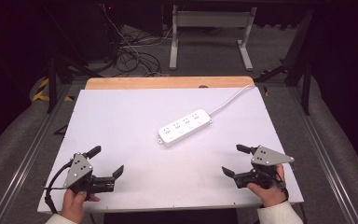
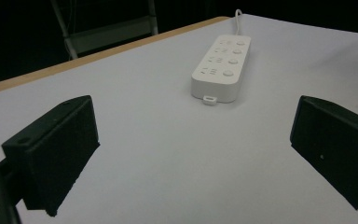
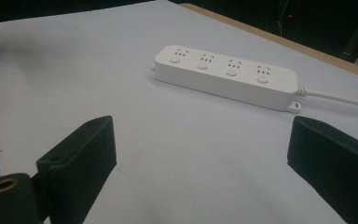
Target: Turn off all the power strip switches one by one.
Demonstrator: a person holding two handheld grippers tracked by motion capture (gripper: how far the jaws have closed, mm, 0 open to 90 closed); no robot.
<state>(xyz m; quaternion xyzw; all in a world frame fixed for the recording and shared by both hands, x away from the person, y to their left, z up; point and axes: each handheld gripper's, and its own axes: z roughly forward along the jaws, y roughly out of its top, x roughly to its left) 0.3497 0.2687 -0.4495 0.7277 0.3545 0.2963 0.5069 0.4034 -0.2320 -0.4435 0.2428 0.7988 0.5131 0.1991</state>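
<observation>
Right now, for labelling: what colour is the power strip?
White power strip; clearest in the right gripper view.

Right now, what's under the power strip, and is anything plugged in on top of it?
The power strip lies flat on the white table; whatever is beneath it is hidden. Nothing is plugged in on top: four empty sockets, each with a button. Its cord runs off the far edge.

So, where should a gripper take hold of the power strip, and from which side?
Probably across the middle of the power strip, one jaw on each long side, coming down from above. It lies flat and aslant on the table, so only its narrow width would fit the jaws. Stay off the cord end.
</observation>
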